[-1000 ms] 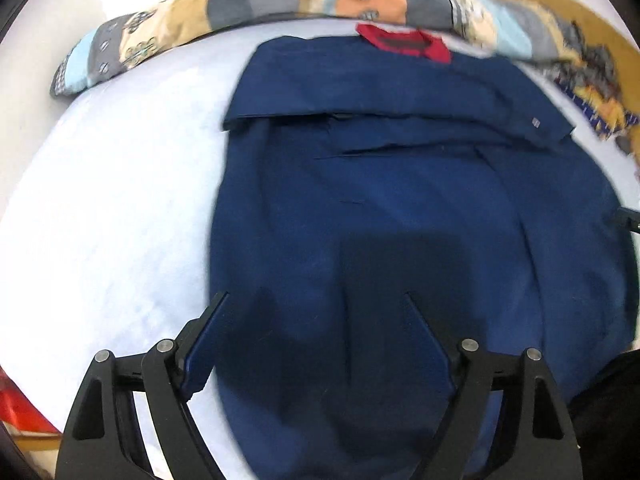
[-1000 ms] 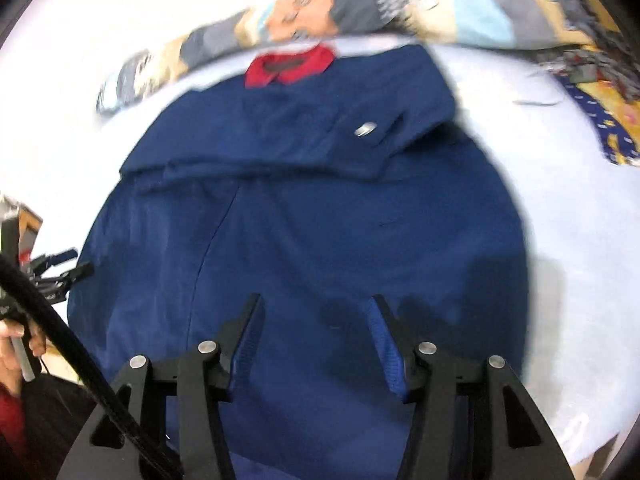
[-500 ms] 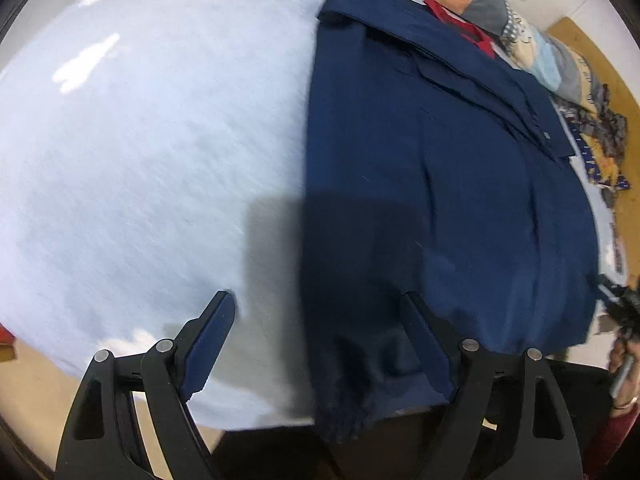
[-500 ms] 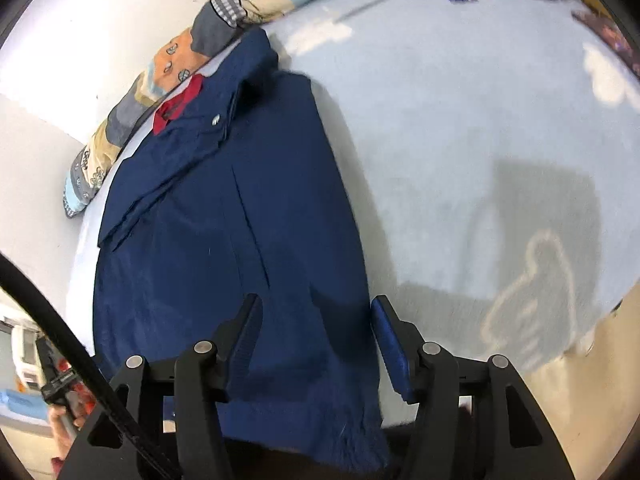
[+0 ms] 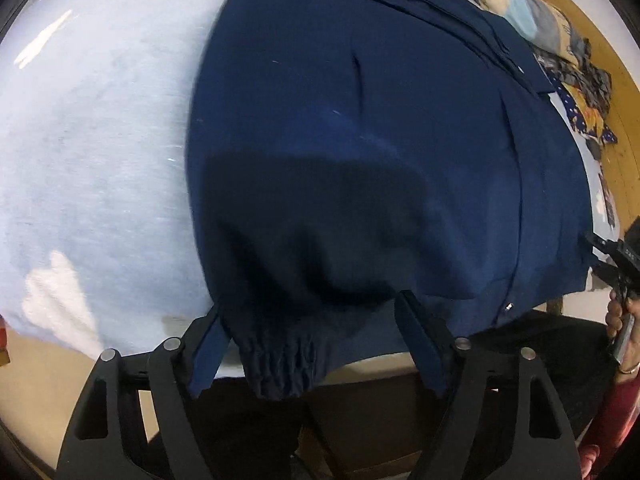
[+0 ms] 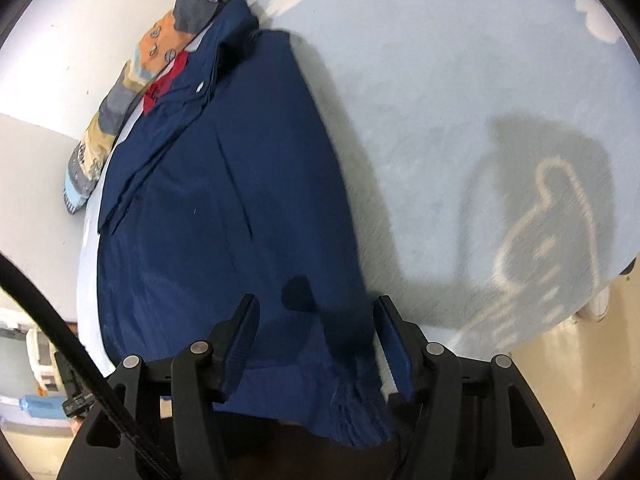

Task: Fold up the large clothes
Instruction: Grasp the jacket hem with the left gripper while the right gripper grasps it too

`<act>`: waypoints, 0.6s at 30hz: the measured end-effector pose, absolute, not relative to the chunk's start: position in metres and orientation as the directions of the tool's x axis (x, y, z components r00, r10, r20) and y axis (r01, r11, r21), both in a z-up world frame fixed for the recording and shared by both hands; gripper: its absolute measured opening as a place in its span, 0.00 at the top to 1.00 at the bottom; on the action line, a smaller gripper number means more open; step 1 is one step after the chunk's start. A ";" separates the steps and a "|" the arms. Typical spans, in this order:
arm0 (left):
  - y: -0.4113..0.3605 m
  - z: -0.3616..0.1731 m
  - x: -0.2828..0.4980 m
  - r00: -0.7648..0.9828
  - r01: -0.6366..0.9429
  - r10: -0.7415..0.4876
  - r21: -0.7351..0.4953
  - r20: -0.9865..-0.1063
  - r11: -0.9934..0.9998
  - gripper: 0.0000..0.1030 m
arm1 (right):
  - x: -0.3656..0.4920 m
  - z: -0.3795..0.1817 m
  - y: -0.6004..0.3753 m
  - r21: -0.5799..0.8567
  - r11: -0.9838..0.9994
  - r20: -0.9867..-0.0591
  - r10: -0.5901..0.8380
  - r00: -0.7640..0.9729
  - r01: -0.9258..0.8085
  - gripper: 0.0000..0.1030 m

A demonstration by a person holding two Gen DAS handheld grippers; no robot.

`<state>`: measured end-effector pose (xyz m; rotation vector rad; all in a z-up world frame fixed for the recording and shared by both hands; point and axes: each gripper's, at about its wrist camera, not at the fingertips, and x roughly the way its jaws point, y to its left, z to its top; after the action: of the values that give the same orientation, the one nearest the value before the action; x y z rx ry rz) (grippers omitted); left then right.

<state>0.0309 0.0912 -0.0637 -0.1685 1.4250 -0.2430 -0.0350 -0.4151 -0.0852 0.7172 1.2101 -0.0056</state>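
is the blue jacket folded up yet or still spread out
Partly folded: the jacket lies long and flat on the bed, sleeves folded in, hem hanging over the edge.

Both views now look steeply down at the near edge of the bed (image 5: 92,184), where a second ago they faced the red collar across it. The left gripper (image 5: 312,344) now sits over the left corner of the navy jacket (image 5: 360,152), its gathered hem between jaws that are closing. The right gripper (image 6: 316,344) now sits over the right corner, hem between its jaws, which are slightly wider than before.
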 end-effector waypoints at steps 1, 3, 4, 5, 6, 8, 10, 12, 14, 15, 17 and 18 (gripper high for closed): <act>0.089 -0.064 0.029 0.133 0.069 -0.248 -0.241 -0.960 0.968 0.25 | -0.035 -0.087 -0.413 0.491 0.790 -0.856 0.360 0.371 0.367 0.38; 0.089 -0.066 0.027 0.137 0.065 -0.237 -0.230 -0.962 0.971 0.27 | -0.036 -0.090 -0.406 0.458 0.813 -0.876 0.344 0.339 0.360 0.38; 0.089 -0.067 0.027 0.134 0.060 -0.239 -0.233 -0.962 0.971 0.27 | -0.036 -0.093 -0.401 0.448 0.823 -0.883 0.344 0.320 0.349 0.38; 0.088 -0.068 0.028 0.130 0.057 -0.237 -0.231 -0.963 0.971 0.27 | -0.037 -0.094 -0.397 0.448 0.827 -0.883 0.350 0.312 0.340 0.38; 0.085 -0.069 0.027 0.130 0.060 -0.227 -0.221 -0.965 0.974 0.26 | -0.037 -0.096 -0.389 0.416 0.850 -0.899 0.330 0.290 0.323 0.38; 0.079 -0.071 0.027 0.126 0.095 -0.196 -0.185 -0.973 0.978 0.21 | -0.038 -0.095 -0.370 0.327 0.906 -0.929 0.257 0.266 0.268 0.39; 0.063 -0.075 0.028 0.131 0.144 -0.133 -0.114 -0.982 0.983 0.20 | -0.039 -0.093 -0.352 0.220 0.954 -0.953 0.165 0.255 0.205 0.65; 0.057 -0.076 0.025 0.150 0.158 -0.086 -0.062 -0.985 0.986 0.23 | -0.042 -0.092 -0.341 0.157 0.970 -0.960 0.106 0.260 0.184 0.81; 0.055 -0.074 0.022 0.165 0.152 -0.064 -0.039 -0.984 0.988 0.35 | -0.044 -0.084 -0.331 0.135 0.980 -0.951 0.087 0.298 0.145 0.86; 0.058 -0.071 0.020 0.174 0.136 -0.065 -0.041 -0.983 0.990 0.48 | -0.045 -0.082 -0.329 0.136 0.981 -0.947 0.088 0.308 0.137 0.86; 0.068 -0.066 0.018 0.182 0.102 -0.106 -0.088 -0.978 0.991 0.65 | -0.046 -0.080 -0.326 0.127 0.984 -0.944 0.080 0.320 0.127 0.86; 0.071 -0.064 0.018 0.180 0.088 -0.134 -0.120 -0.974 0.989 0.67 | -0.047 -0.079 -0.326 0.133 0.983 -0.942 0.085 0.323 0.127 0.86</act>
<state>0.0176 0.0711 -0.0641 -0.0393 1.3811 -0.1572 -0.0467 -0.3258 -0.0793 0.1950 1.2437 -0.0272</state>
